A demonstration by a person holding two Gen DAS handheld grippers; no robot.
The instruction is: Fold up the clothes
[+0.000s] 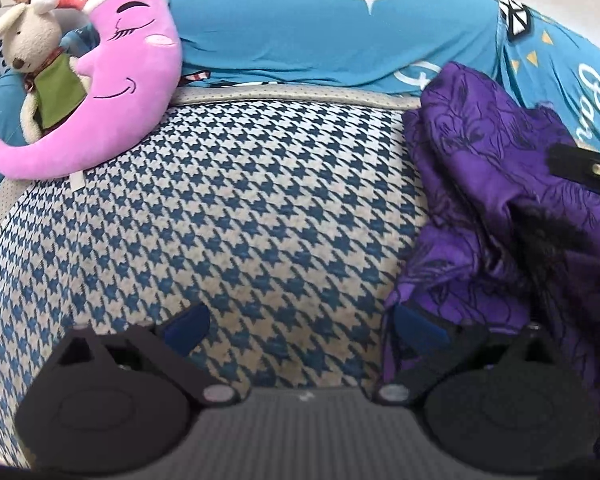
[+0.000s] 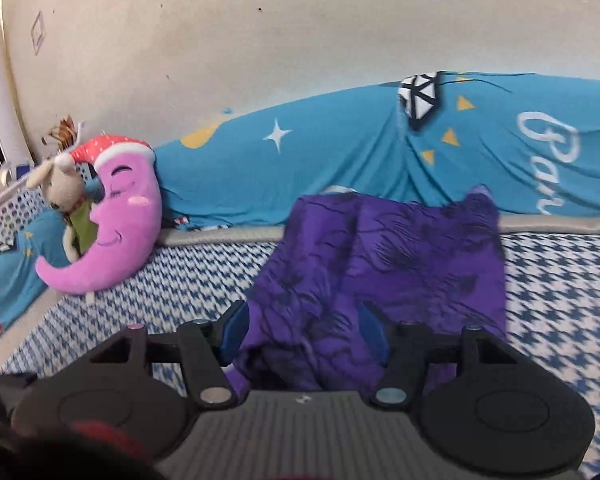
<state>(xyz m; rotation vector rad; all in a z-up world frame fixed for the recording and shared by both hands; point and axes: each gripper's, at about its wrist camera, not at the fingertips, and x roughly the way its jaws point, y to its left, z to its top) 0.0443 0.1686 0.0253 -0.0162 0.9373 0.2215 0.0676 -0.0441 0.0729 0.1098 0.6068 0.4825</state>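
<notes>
While the purple garment (image 2: 380,264) lies rumpled on the houndstooth bed (image 1: 240,200), running away toward the blue blanket (image 2: 320,160), it is met head-on by the right gripper (image 2: 304,332), whose jaws are spread wide with cloth bunched between them, not pinched. The left gripper (image 1: 300,324) is held wide open over bare bed, the garment at its right finger; nothing is gripped.
</notes>
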